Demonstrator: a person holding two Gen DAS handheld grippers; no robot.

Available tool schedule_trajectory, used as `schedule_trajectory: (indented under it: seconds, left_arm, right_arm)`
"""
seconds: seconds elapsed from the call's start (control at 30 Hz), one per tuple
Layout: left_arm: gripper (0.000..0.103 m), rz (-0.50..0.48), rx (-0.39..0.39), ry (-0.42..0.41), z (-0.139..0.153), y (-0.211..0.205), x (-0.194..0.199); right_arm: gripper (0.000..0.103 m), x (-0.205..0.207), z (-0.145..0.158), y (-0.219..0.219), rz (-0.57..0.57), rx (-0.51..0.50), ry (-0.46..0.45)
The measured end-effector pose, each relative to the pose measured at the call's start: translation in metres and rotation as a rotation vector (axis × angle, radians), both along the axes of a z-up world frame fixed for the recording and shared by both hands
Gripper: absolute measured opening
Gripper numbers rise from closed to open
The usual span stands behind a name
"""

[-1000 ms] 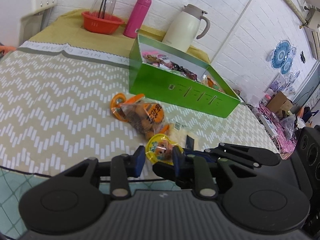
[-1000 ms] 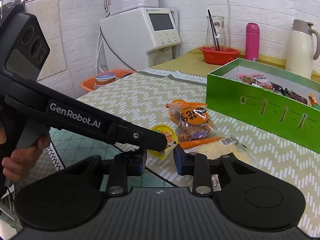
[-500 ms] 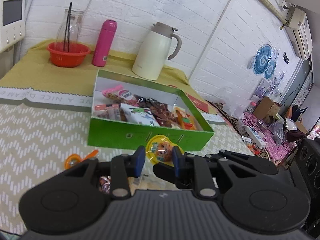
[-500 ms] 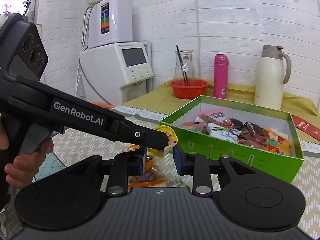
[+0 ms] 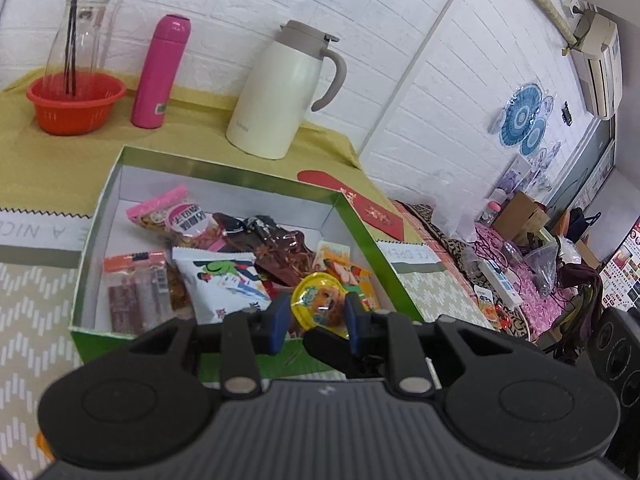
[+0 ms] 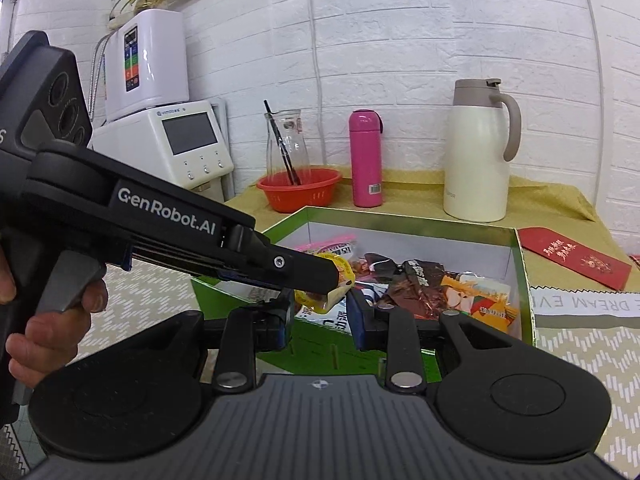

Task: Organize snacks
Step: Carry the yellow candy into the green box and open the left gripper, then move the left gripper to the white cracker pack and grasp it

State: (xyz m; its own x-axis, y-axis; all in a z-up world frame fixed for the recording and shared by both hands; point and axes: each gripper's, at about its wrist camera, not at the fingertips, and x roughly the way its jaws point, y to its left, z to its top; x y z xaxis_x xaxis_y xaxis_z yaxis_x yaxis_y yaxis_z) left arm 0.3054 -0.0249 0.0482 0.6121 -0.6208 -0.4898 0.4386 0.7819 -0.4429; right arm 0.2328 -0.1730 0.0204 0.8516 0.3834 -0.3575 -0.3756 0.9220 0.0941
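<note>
Left tool [image 6: 340,280] reaches in from left, angled slightly down, pads clamped on small yellow jelly cup [image 5: 320,306]. Person's hand [image 6: 48,316] wraps its grip, finger on trigger. Right tool [image 6: 320,312] points forward, jaws parted, nothing pressed between them.

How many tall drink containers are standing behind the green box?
3: a glass carafe in the red basket at left, a pink bottle in the middle, a cream jug at right. None seems hidden.

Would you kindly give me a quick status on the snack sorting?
Left gripper shut on yellow jelly cup, over green box's near edge. Right gripper open, empty, beside the cup. Nothing in the way.
</note>
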Motion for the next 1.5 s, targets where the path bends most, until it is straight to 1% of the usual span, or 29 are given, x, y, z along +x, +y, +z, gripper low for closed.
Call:
schedule_trajectory:
  seconds: [0.23,0.27,0.3,0.33,0.37,0.4,0.43,0.5,0.6,0.67,0.7,0.83,0.97,1.03,1.17,1.37,1.43,1.5]
  left_arm:
    - [0.021,0.005,0.020,0.031,-0.012,-0.013,0.029]
    - [0.020,0.002,0.026,0.030,-0.014,-0.014,0.031]
    - [0.021,0.001,0.034,0.028,-0.016,-0.014,0.033]
    - [0.035,0.008,0.038,0.023,-0.017,-0.014,0.033]
    - [0.051,0.017,0.038,0.018,-0.018,-0.013,0.033]
    - [0.069,0.034,0.024,0.004,-0.019,-0.011,0.031]
    - [0.069,0.053,0.006,-0.009,-0.020,-0.007,0.029]
    - [0.073,0.071,-0.006,-0.014,-0.021,-0.004,0.028]
    - [0.079,0.150,0.040,-0.035,-0.019,-0.004,0.023]
    - [0.096,0.183,0.075,-0.063,-0.017,-0.003,0.018]
    - [0.099,0.203,0.084,-0.087,-0.015,-0.002,0.014]
    - [0.099,0.217,0.093,-0.114,-0.006,0.005,0.001]
    - [0.099,0.254,0.139,-0.161,0.006,0.009,-0.020]
    - [0.099,0.258,0.135,-0.175,0.010,0.012,-0.032]
    - [0.099,0.257,0.112,-0.166,0.016,0.019,-0.057]
    - [0.099,0.268,0.149,-0.181,0.015,0.031,-0.099]
    - [0.099,0.273,0.149,-0.161,0.010,0.040,-0.113]
    - [0.099,0.258,0.145,-0.129,0.001,0.050,-0.126]
  right_arm:
    - [0.052,0.024,-0.012,-0.006,-0.020,0.001,0.033]
    - [0.053,0.027,-0.014,-0.006,-0.023,-0.002,0.035]
    - [0.057,0.029,-0.016,-0.006,-0.025,-0.004,0.034]
    - [0.066,0.030,-0.017,-0.006,-0.023,-0.009,0.032]
    - [0.087,0.030,-0.019,-0.006,-0.024,-0.016,0.032]
    - [0.103,0.029,-0.020,-0.006,-0.035,-0.019,0.019]
    - [0.103,0.027,-0.021,-0.006,-0.050,-0.018,-0.003]
    - [0.103,0.023,-0.022,-0.006,-0.067,-0.029,-0.030]
    - [0.103,0.023,-0.023,-0.008,-0.076,-0.012,-0.024]
    - [0.103,0.022,-0.023,-0.009,-0.083,-0.006,-0.010]
    - [0.103,0.020,-0.023,-0.008,-0.083,-0.009,-0.006]
    - [0.103,0.011,-0.020,-0.005,-0.082,-0.021,-0.006]
    - [0.103,-0.002,-0.014,-0.002,-0.084,-0.010,-0.008]
    - [0.103,-0.010,-0.012,-0.001,-0.083,-0.006,-0.011]
    - [0.103,-0.026,-0.010,0.002,-0.090,0.002,0.002]
    - [0.103,-0.053,-0.016,0.011,-0.077,0.016,0.041]
    - [0.103,-0.060,-0.022,0.014,-0.072,0.008,0.078]
    - [0.103,-0.069,-0.029,0.017,-0.071,0.003,0.114]
